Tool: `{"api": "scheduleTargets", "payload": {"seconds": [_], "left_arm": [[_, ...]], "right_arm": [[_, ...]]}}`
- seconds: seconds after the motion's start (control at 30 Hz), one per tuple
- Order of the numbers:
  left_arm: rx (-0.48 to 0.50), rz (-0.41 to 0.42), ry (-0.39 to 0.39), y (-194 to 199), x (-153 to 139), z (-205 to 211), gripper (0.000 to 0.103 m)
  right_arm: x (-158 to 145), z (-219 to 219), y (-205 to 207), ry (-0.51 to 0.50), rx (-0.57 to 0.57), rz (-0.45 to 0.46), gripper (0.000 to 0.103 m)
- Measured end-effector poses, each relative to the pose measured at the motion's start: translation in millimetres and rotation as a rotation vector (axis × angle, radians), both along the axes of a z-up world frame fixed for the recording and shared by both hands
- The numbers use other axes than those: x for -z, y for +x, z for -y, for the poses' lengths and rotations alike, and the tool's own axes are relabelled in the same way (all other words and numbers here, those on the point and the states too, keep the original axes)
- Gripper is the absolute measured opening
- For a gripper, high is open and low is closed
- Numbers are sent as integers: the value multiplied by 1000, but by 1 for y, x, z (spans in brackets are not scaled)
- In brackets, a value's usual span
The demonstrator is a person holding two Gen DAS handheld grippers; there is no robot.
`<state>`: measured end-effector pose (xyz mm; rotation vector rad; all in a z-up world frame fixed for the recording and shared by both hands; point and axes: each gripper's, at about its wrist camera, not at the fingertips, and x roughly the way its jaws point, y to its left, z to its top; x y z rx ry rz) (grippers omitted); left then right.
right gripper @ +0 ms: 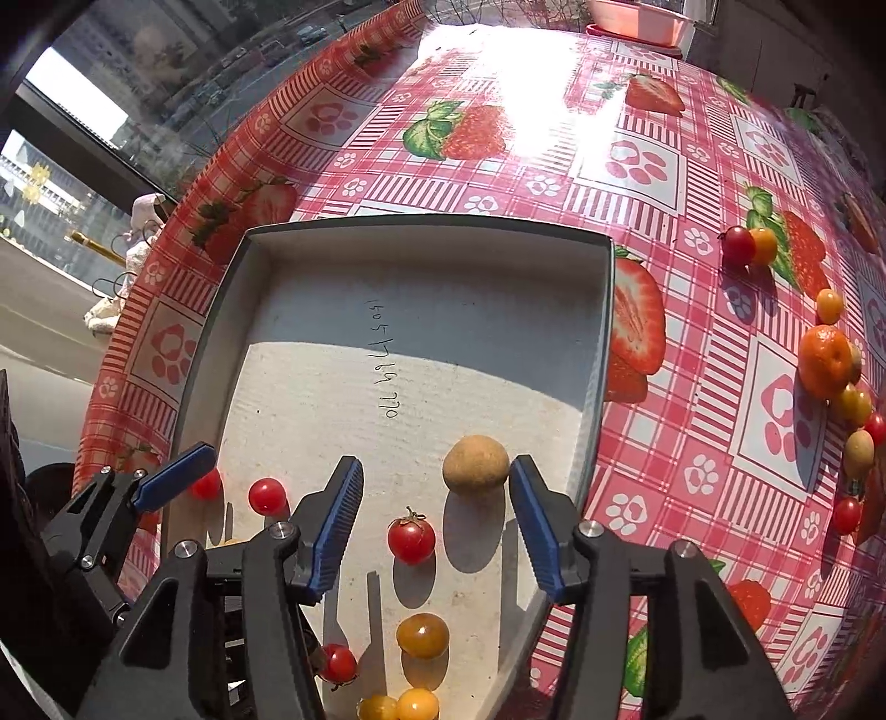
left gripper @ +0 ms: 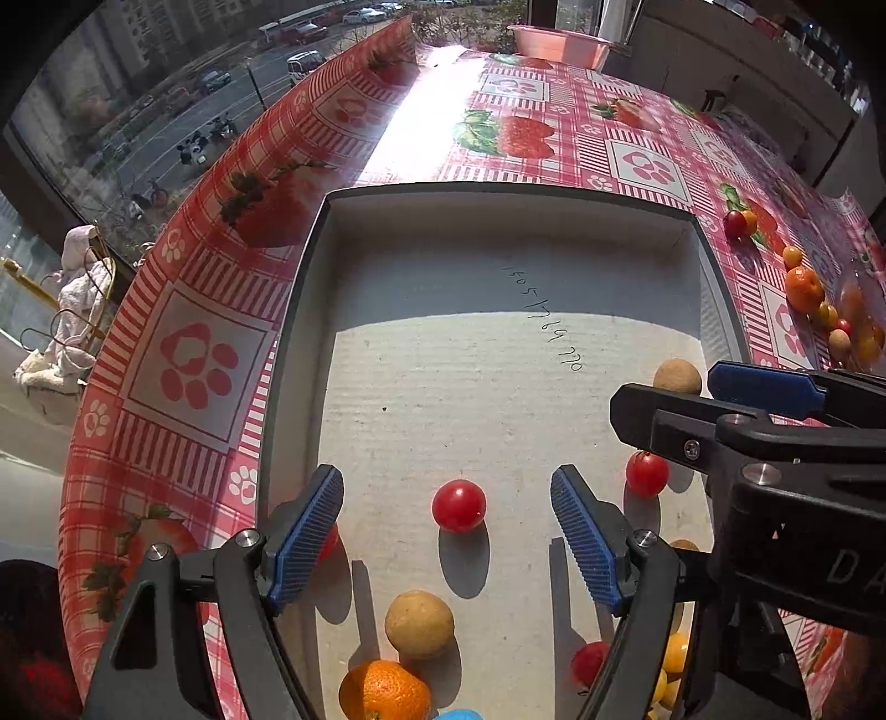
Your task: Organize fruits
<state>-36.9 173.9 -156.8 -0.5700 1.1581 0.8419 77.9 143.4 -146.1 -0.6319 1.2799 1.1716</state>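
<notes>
A shallow grey cardboard tray (left gripper: 310, 310) (right gripper: 221, 332) lies on the strawberry tablecloth. It holds red cherry tomatoes (left gripper: 458, 505) (right gripper: 411, 538), a tan longan (left gripper: 419, 623) (right gripper: 476, 463), an orange (left gripper: 385, 691) and yellow tomatoes (right gripper: 422, 634). My left gripper (left gripper: 446, 545) is open and empty above the tray, a red tomato between its fingers. My right gripper (right gripper: 437, 526) is open and empty over the tray, the longan beside its right finger; it also shows in the left wrist view (left gripper: 736, 399).
Loose fruit lies on the cloth to the right: a red and a yellow tomato (right gripper: 747, 245), an orange (right gripper: 825, 361), more small tomatoes and a longan (right gripper: 858, 454). A pink basin (left gripper: 559, 43) stands at the far table edge. A window runs along the left.
</notes>
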Motion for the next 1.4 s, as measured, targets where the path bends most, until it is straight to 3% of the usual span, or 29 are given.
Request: {"api": "scheduleTargets", "payload": {"seconds": [0.1,0.17,0.23,0.37,0.53,0.6,1.4], "left_arm": [[3,-2,-9,-1,-1,2,79],[7,-3,-8,-2,-4,5,79],[8,0,-9,-2,-6,8,103],[25,-19,10,-1,-13,15,103],[36,-35,-42,2,-11,21,103],[41,-28,-48,1,-13,24,103],[102,-98,-46,4,-23,56,103]], "right_arm": [[-10,3,-2,10,-3,7,82],[-17,8,-3,17,-5,8,82],[-23,12,-3,21,-2,14,84],[-28,22,-2,-9,10,36,92],[-29,35,0,-43,24,35,94],[-27,40,2,-67,35,62,103],[-27,75,12,-94,81,27,103]]}}
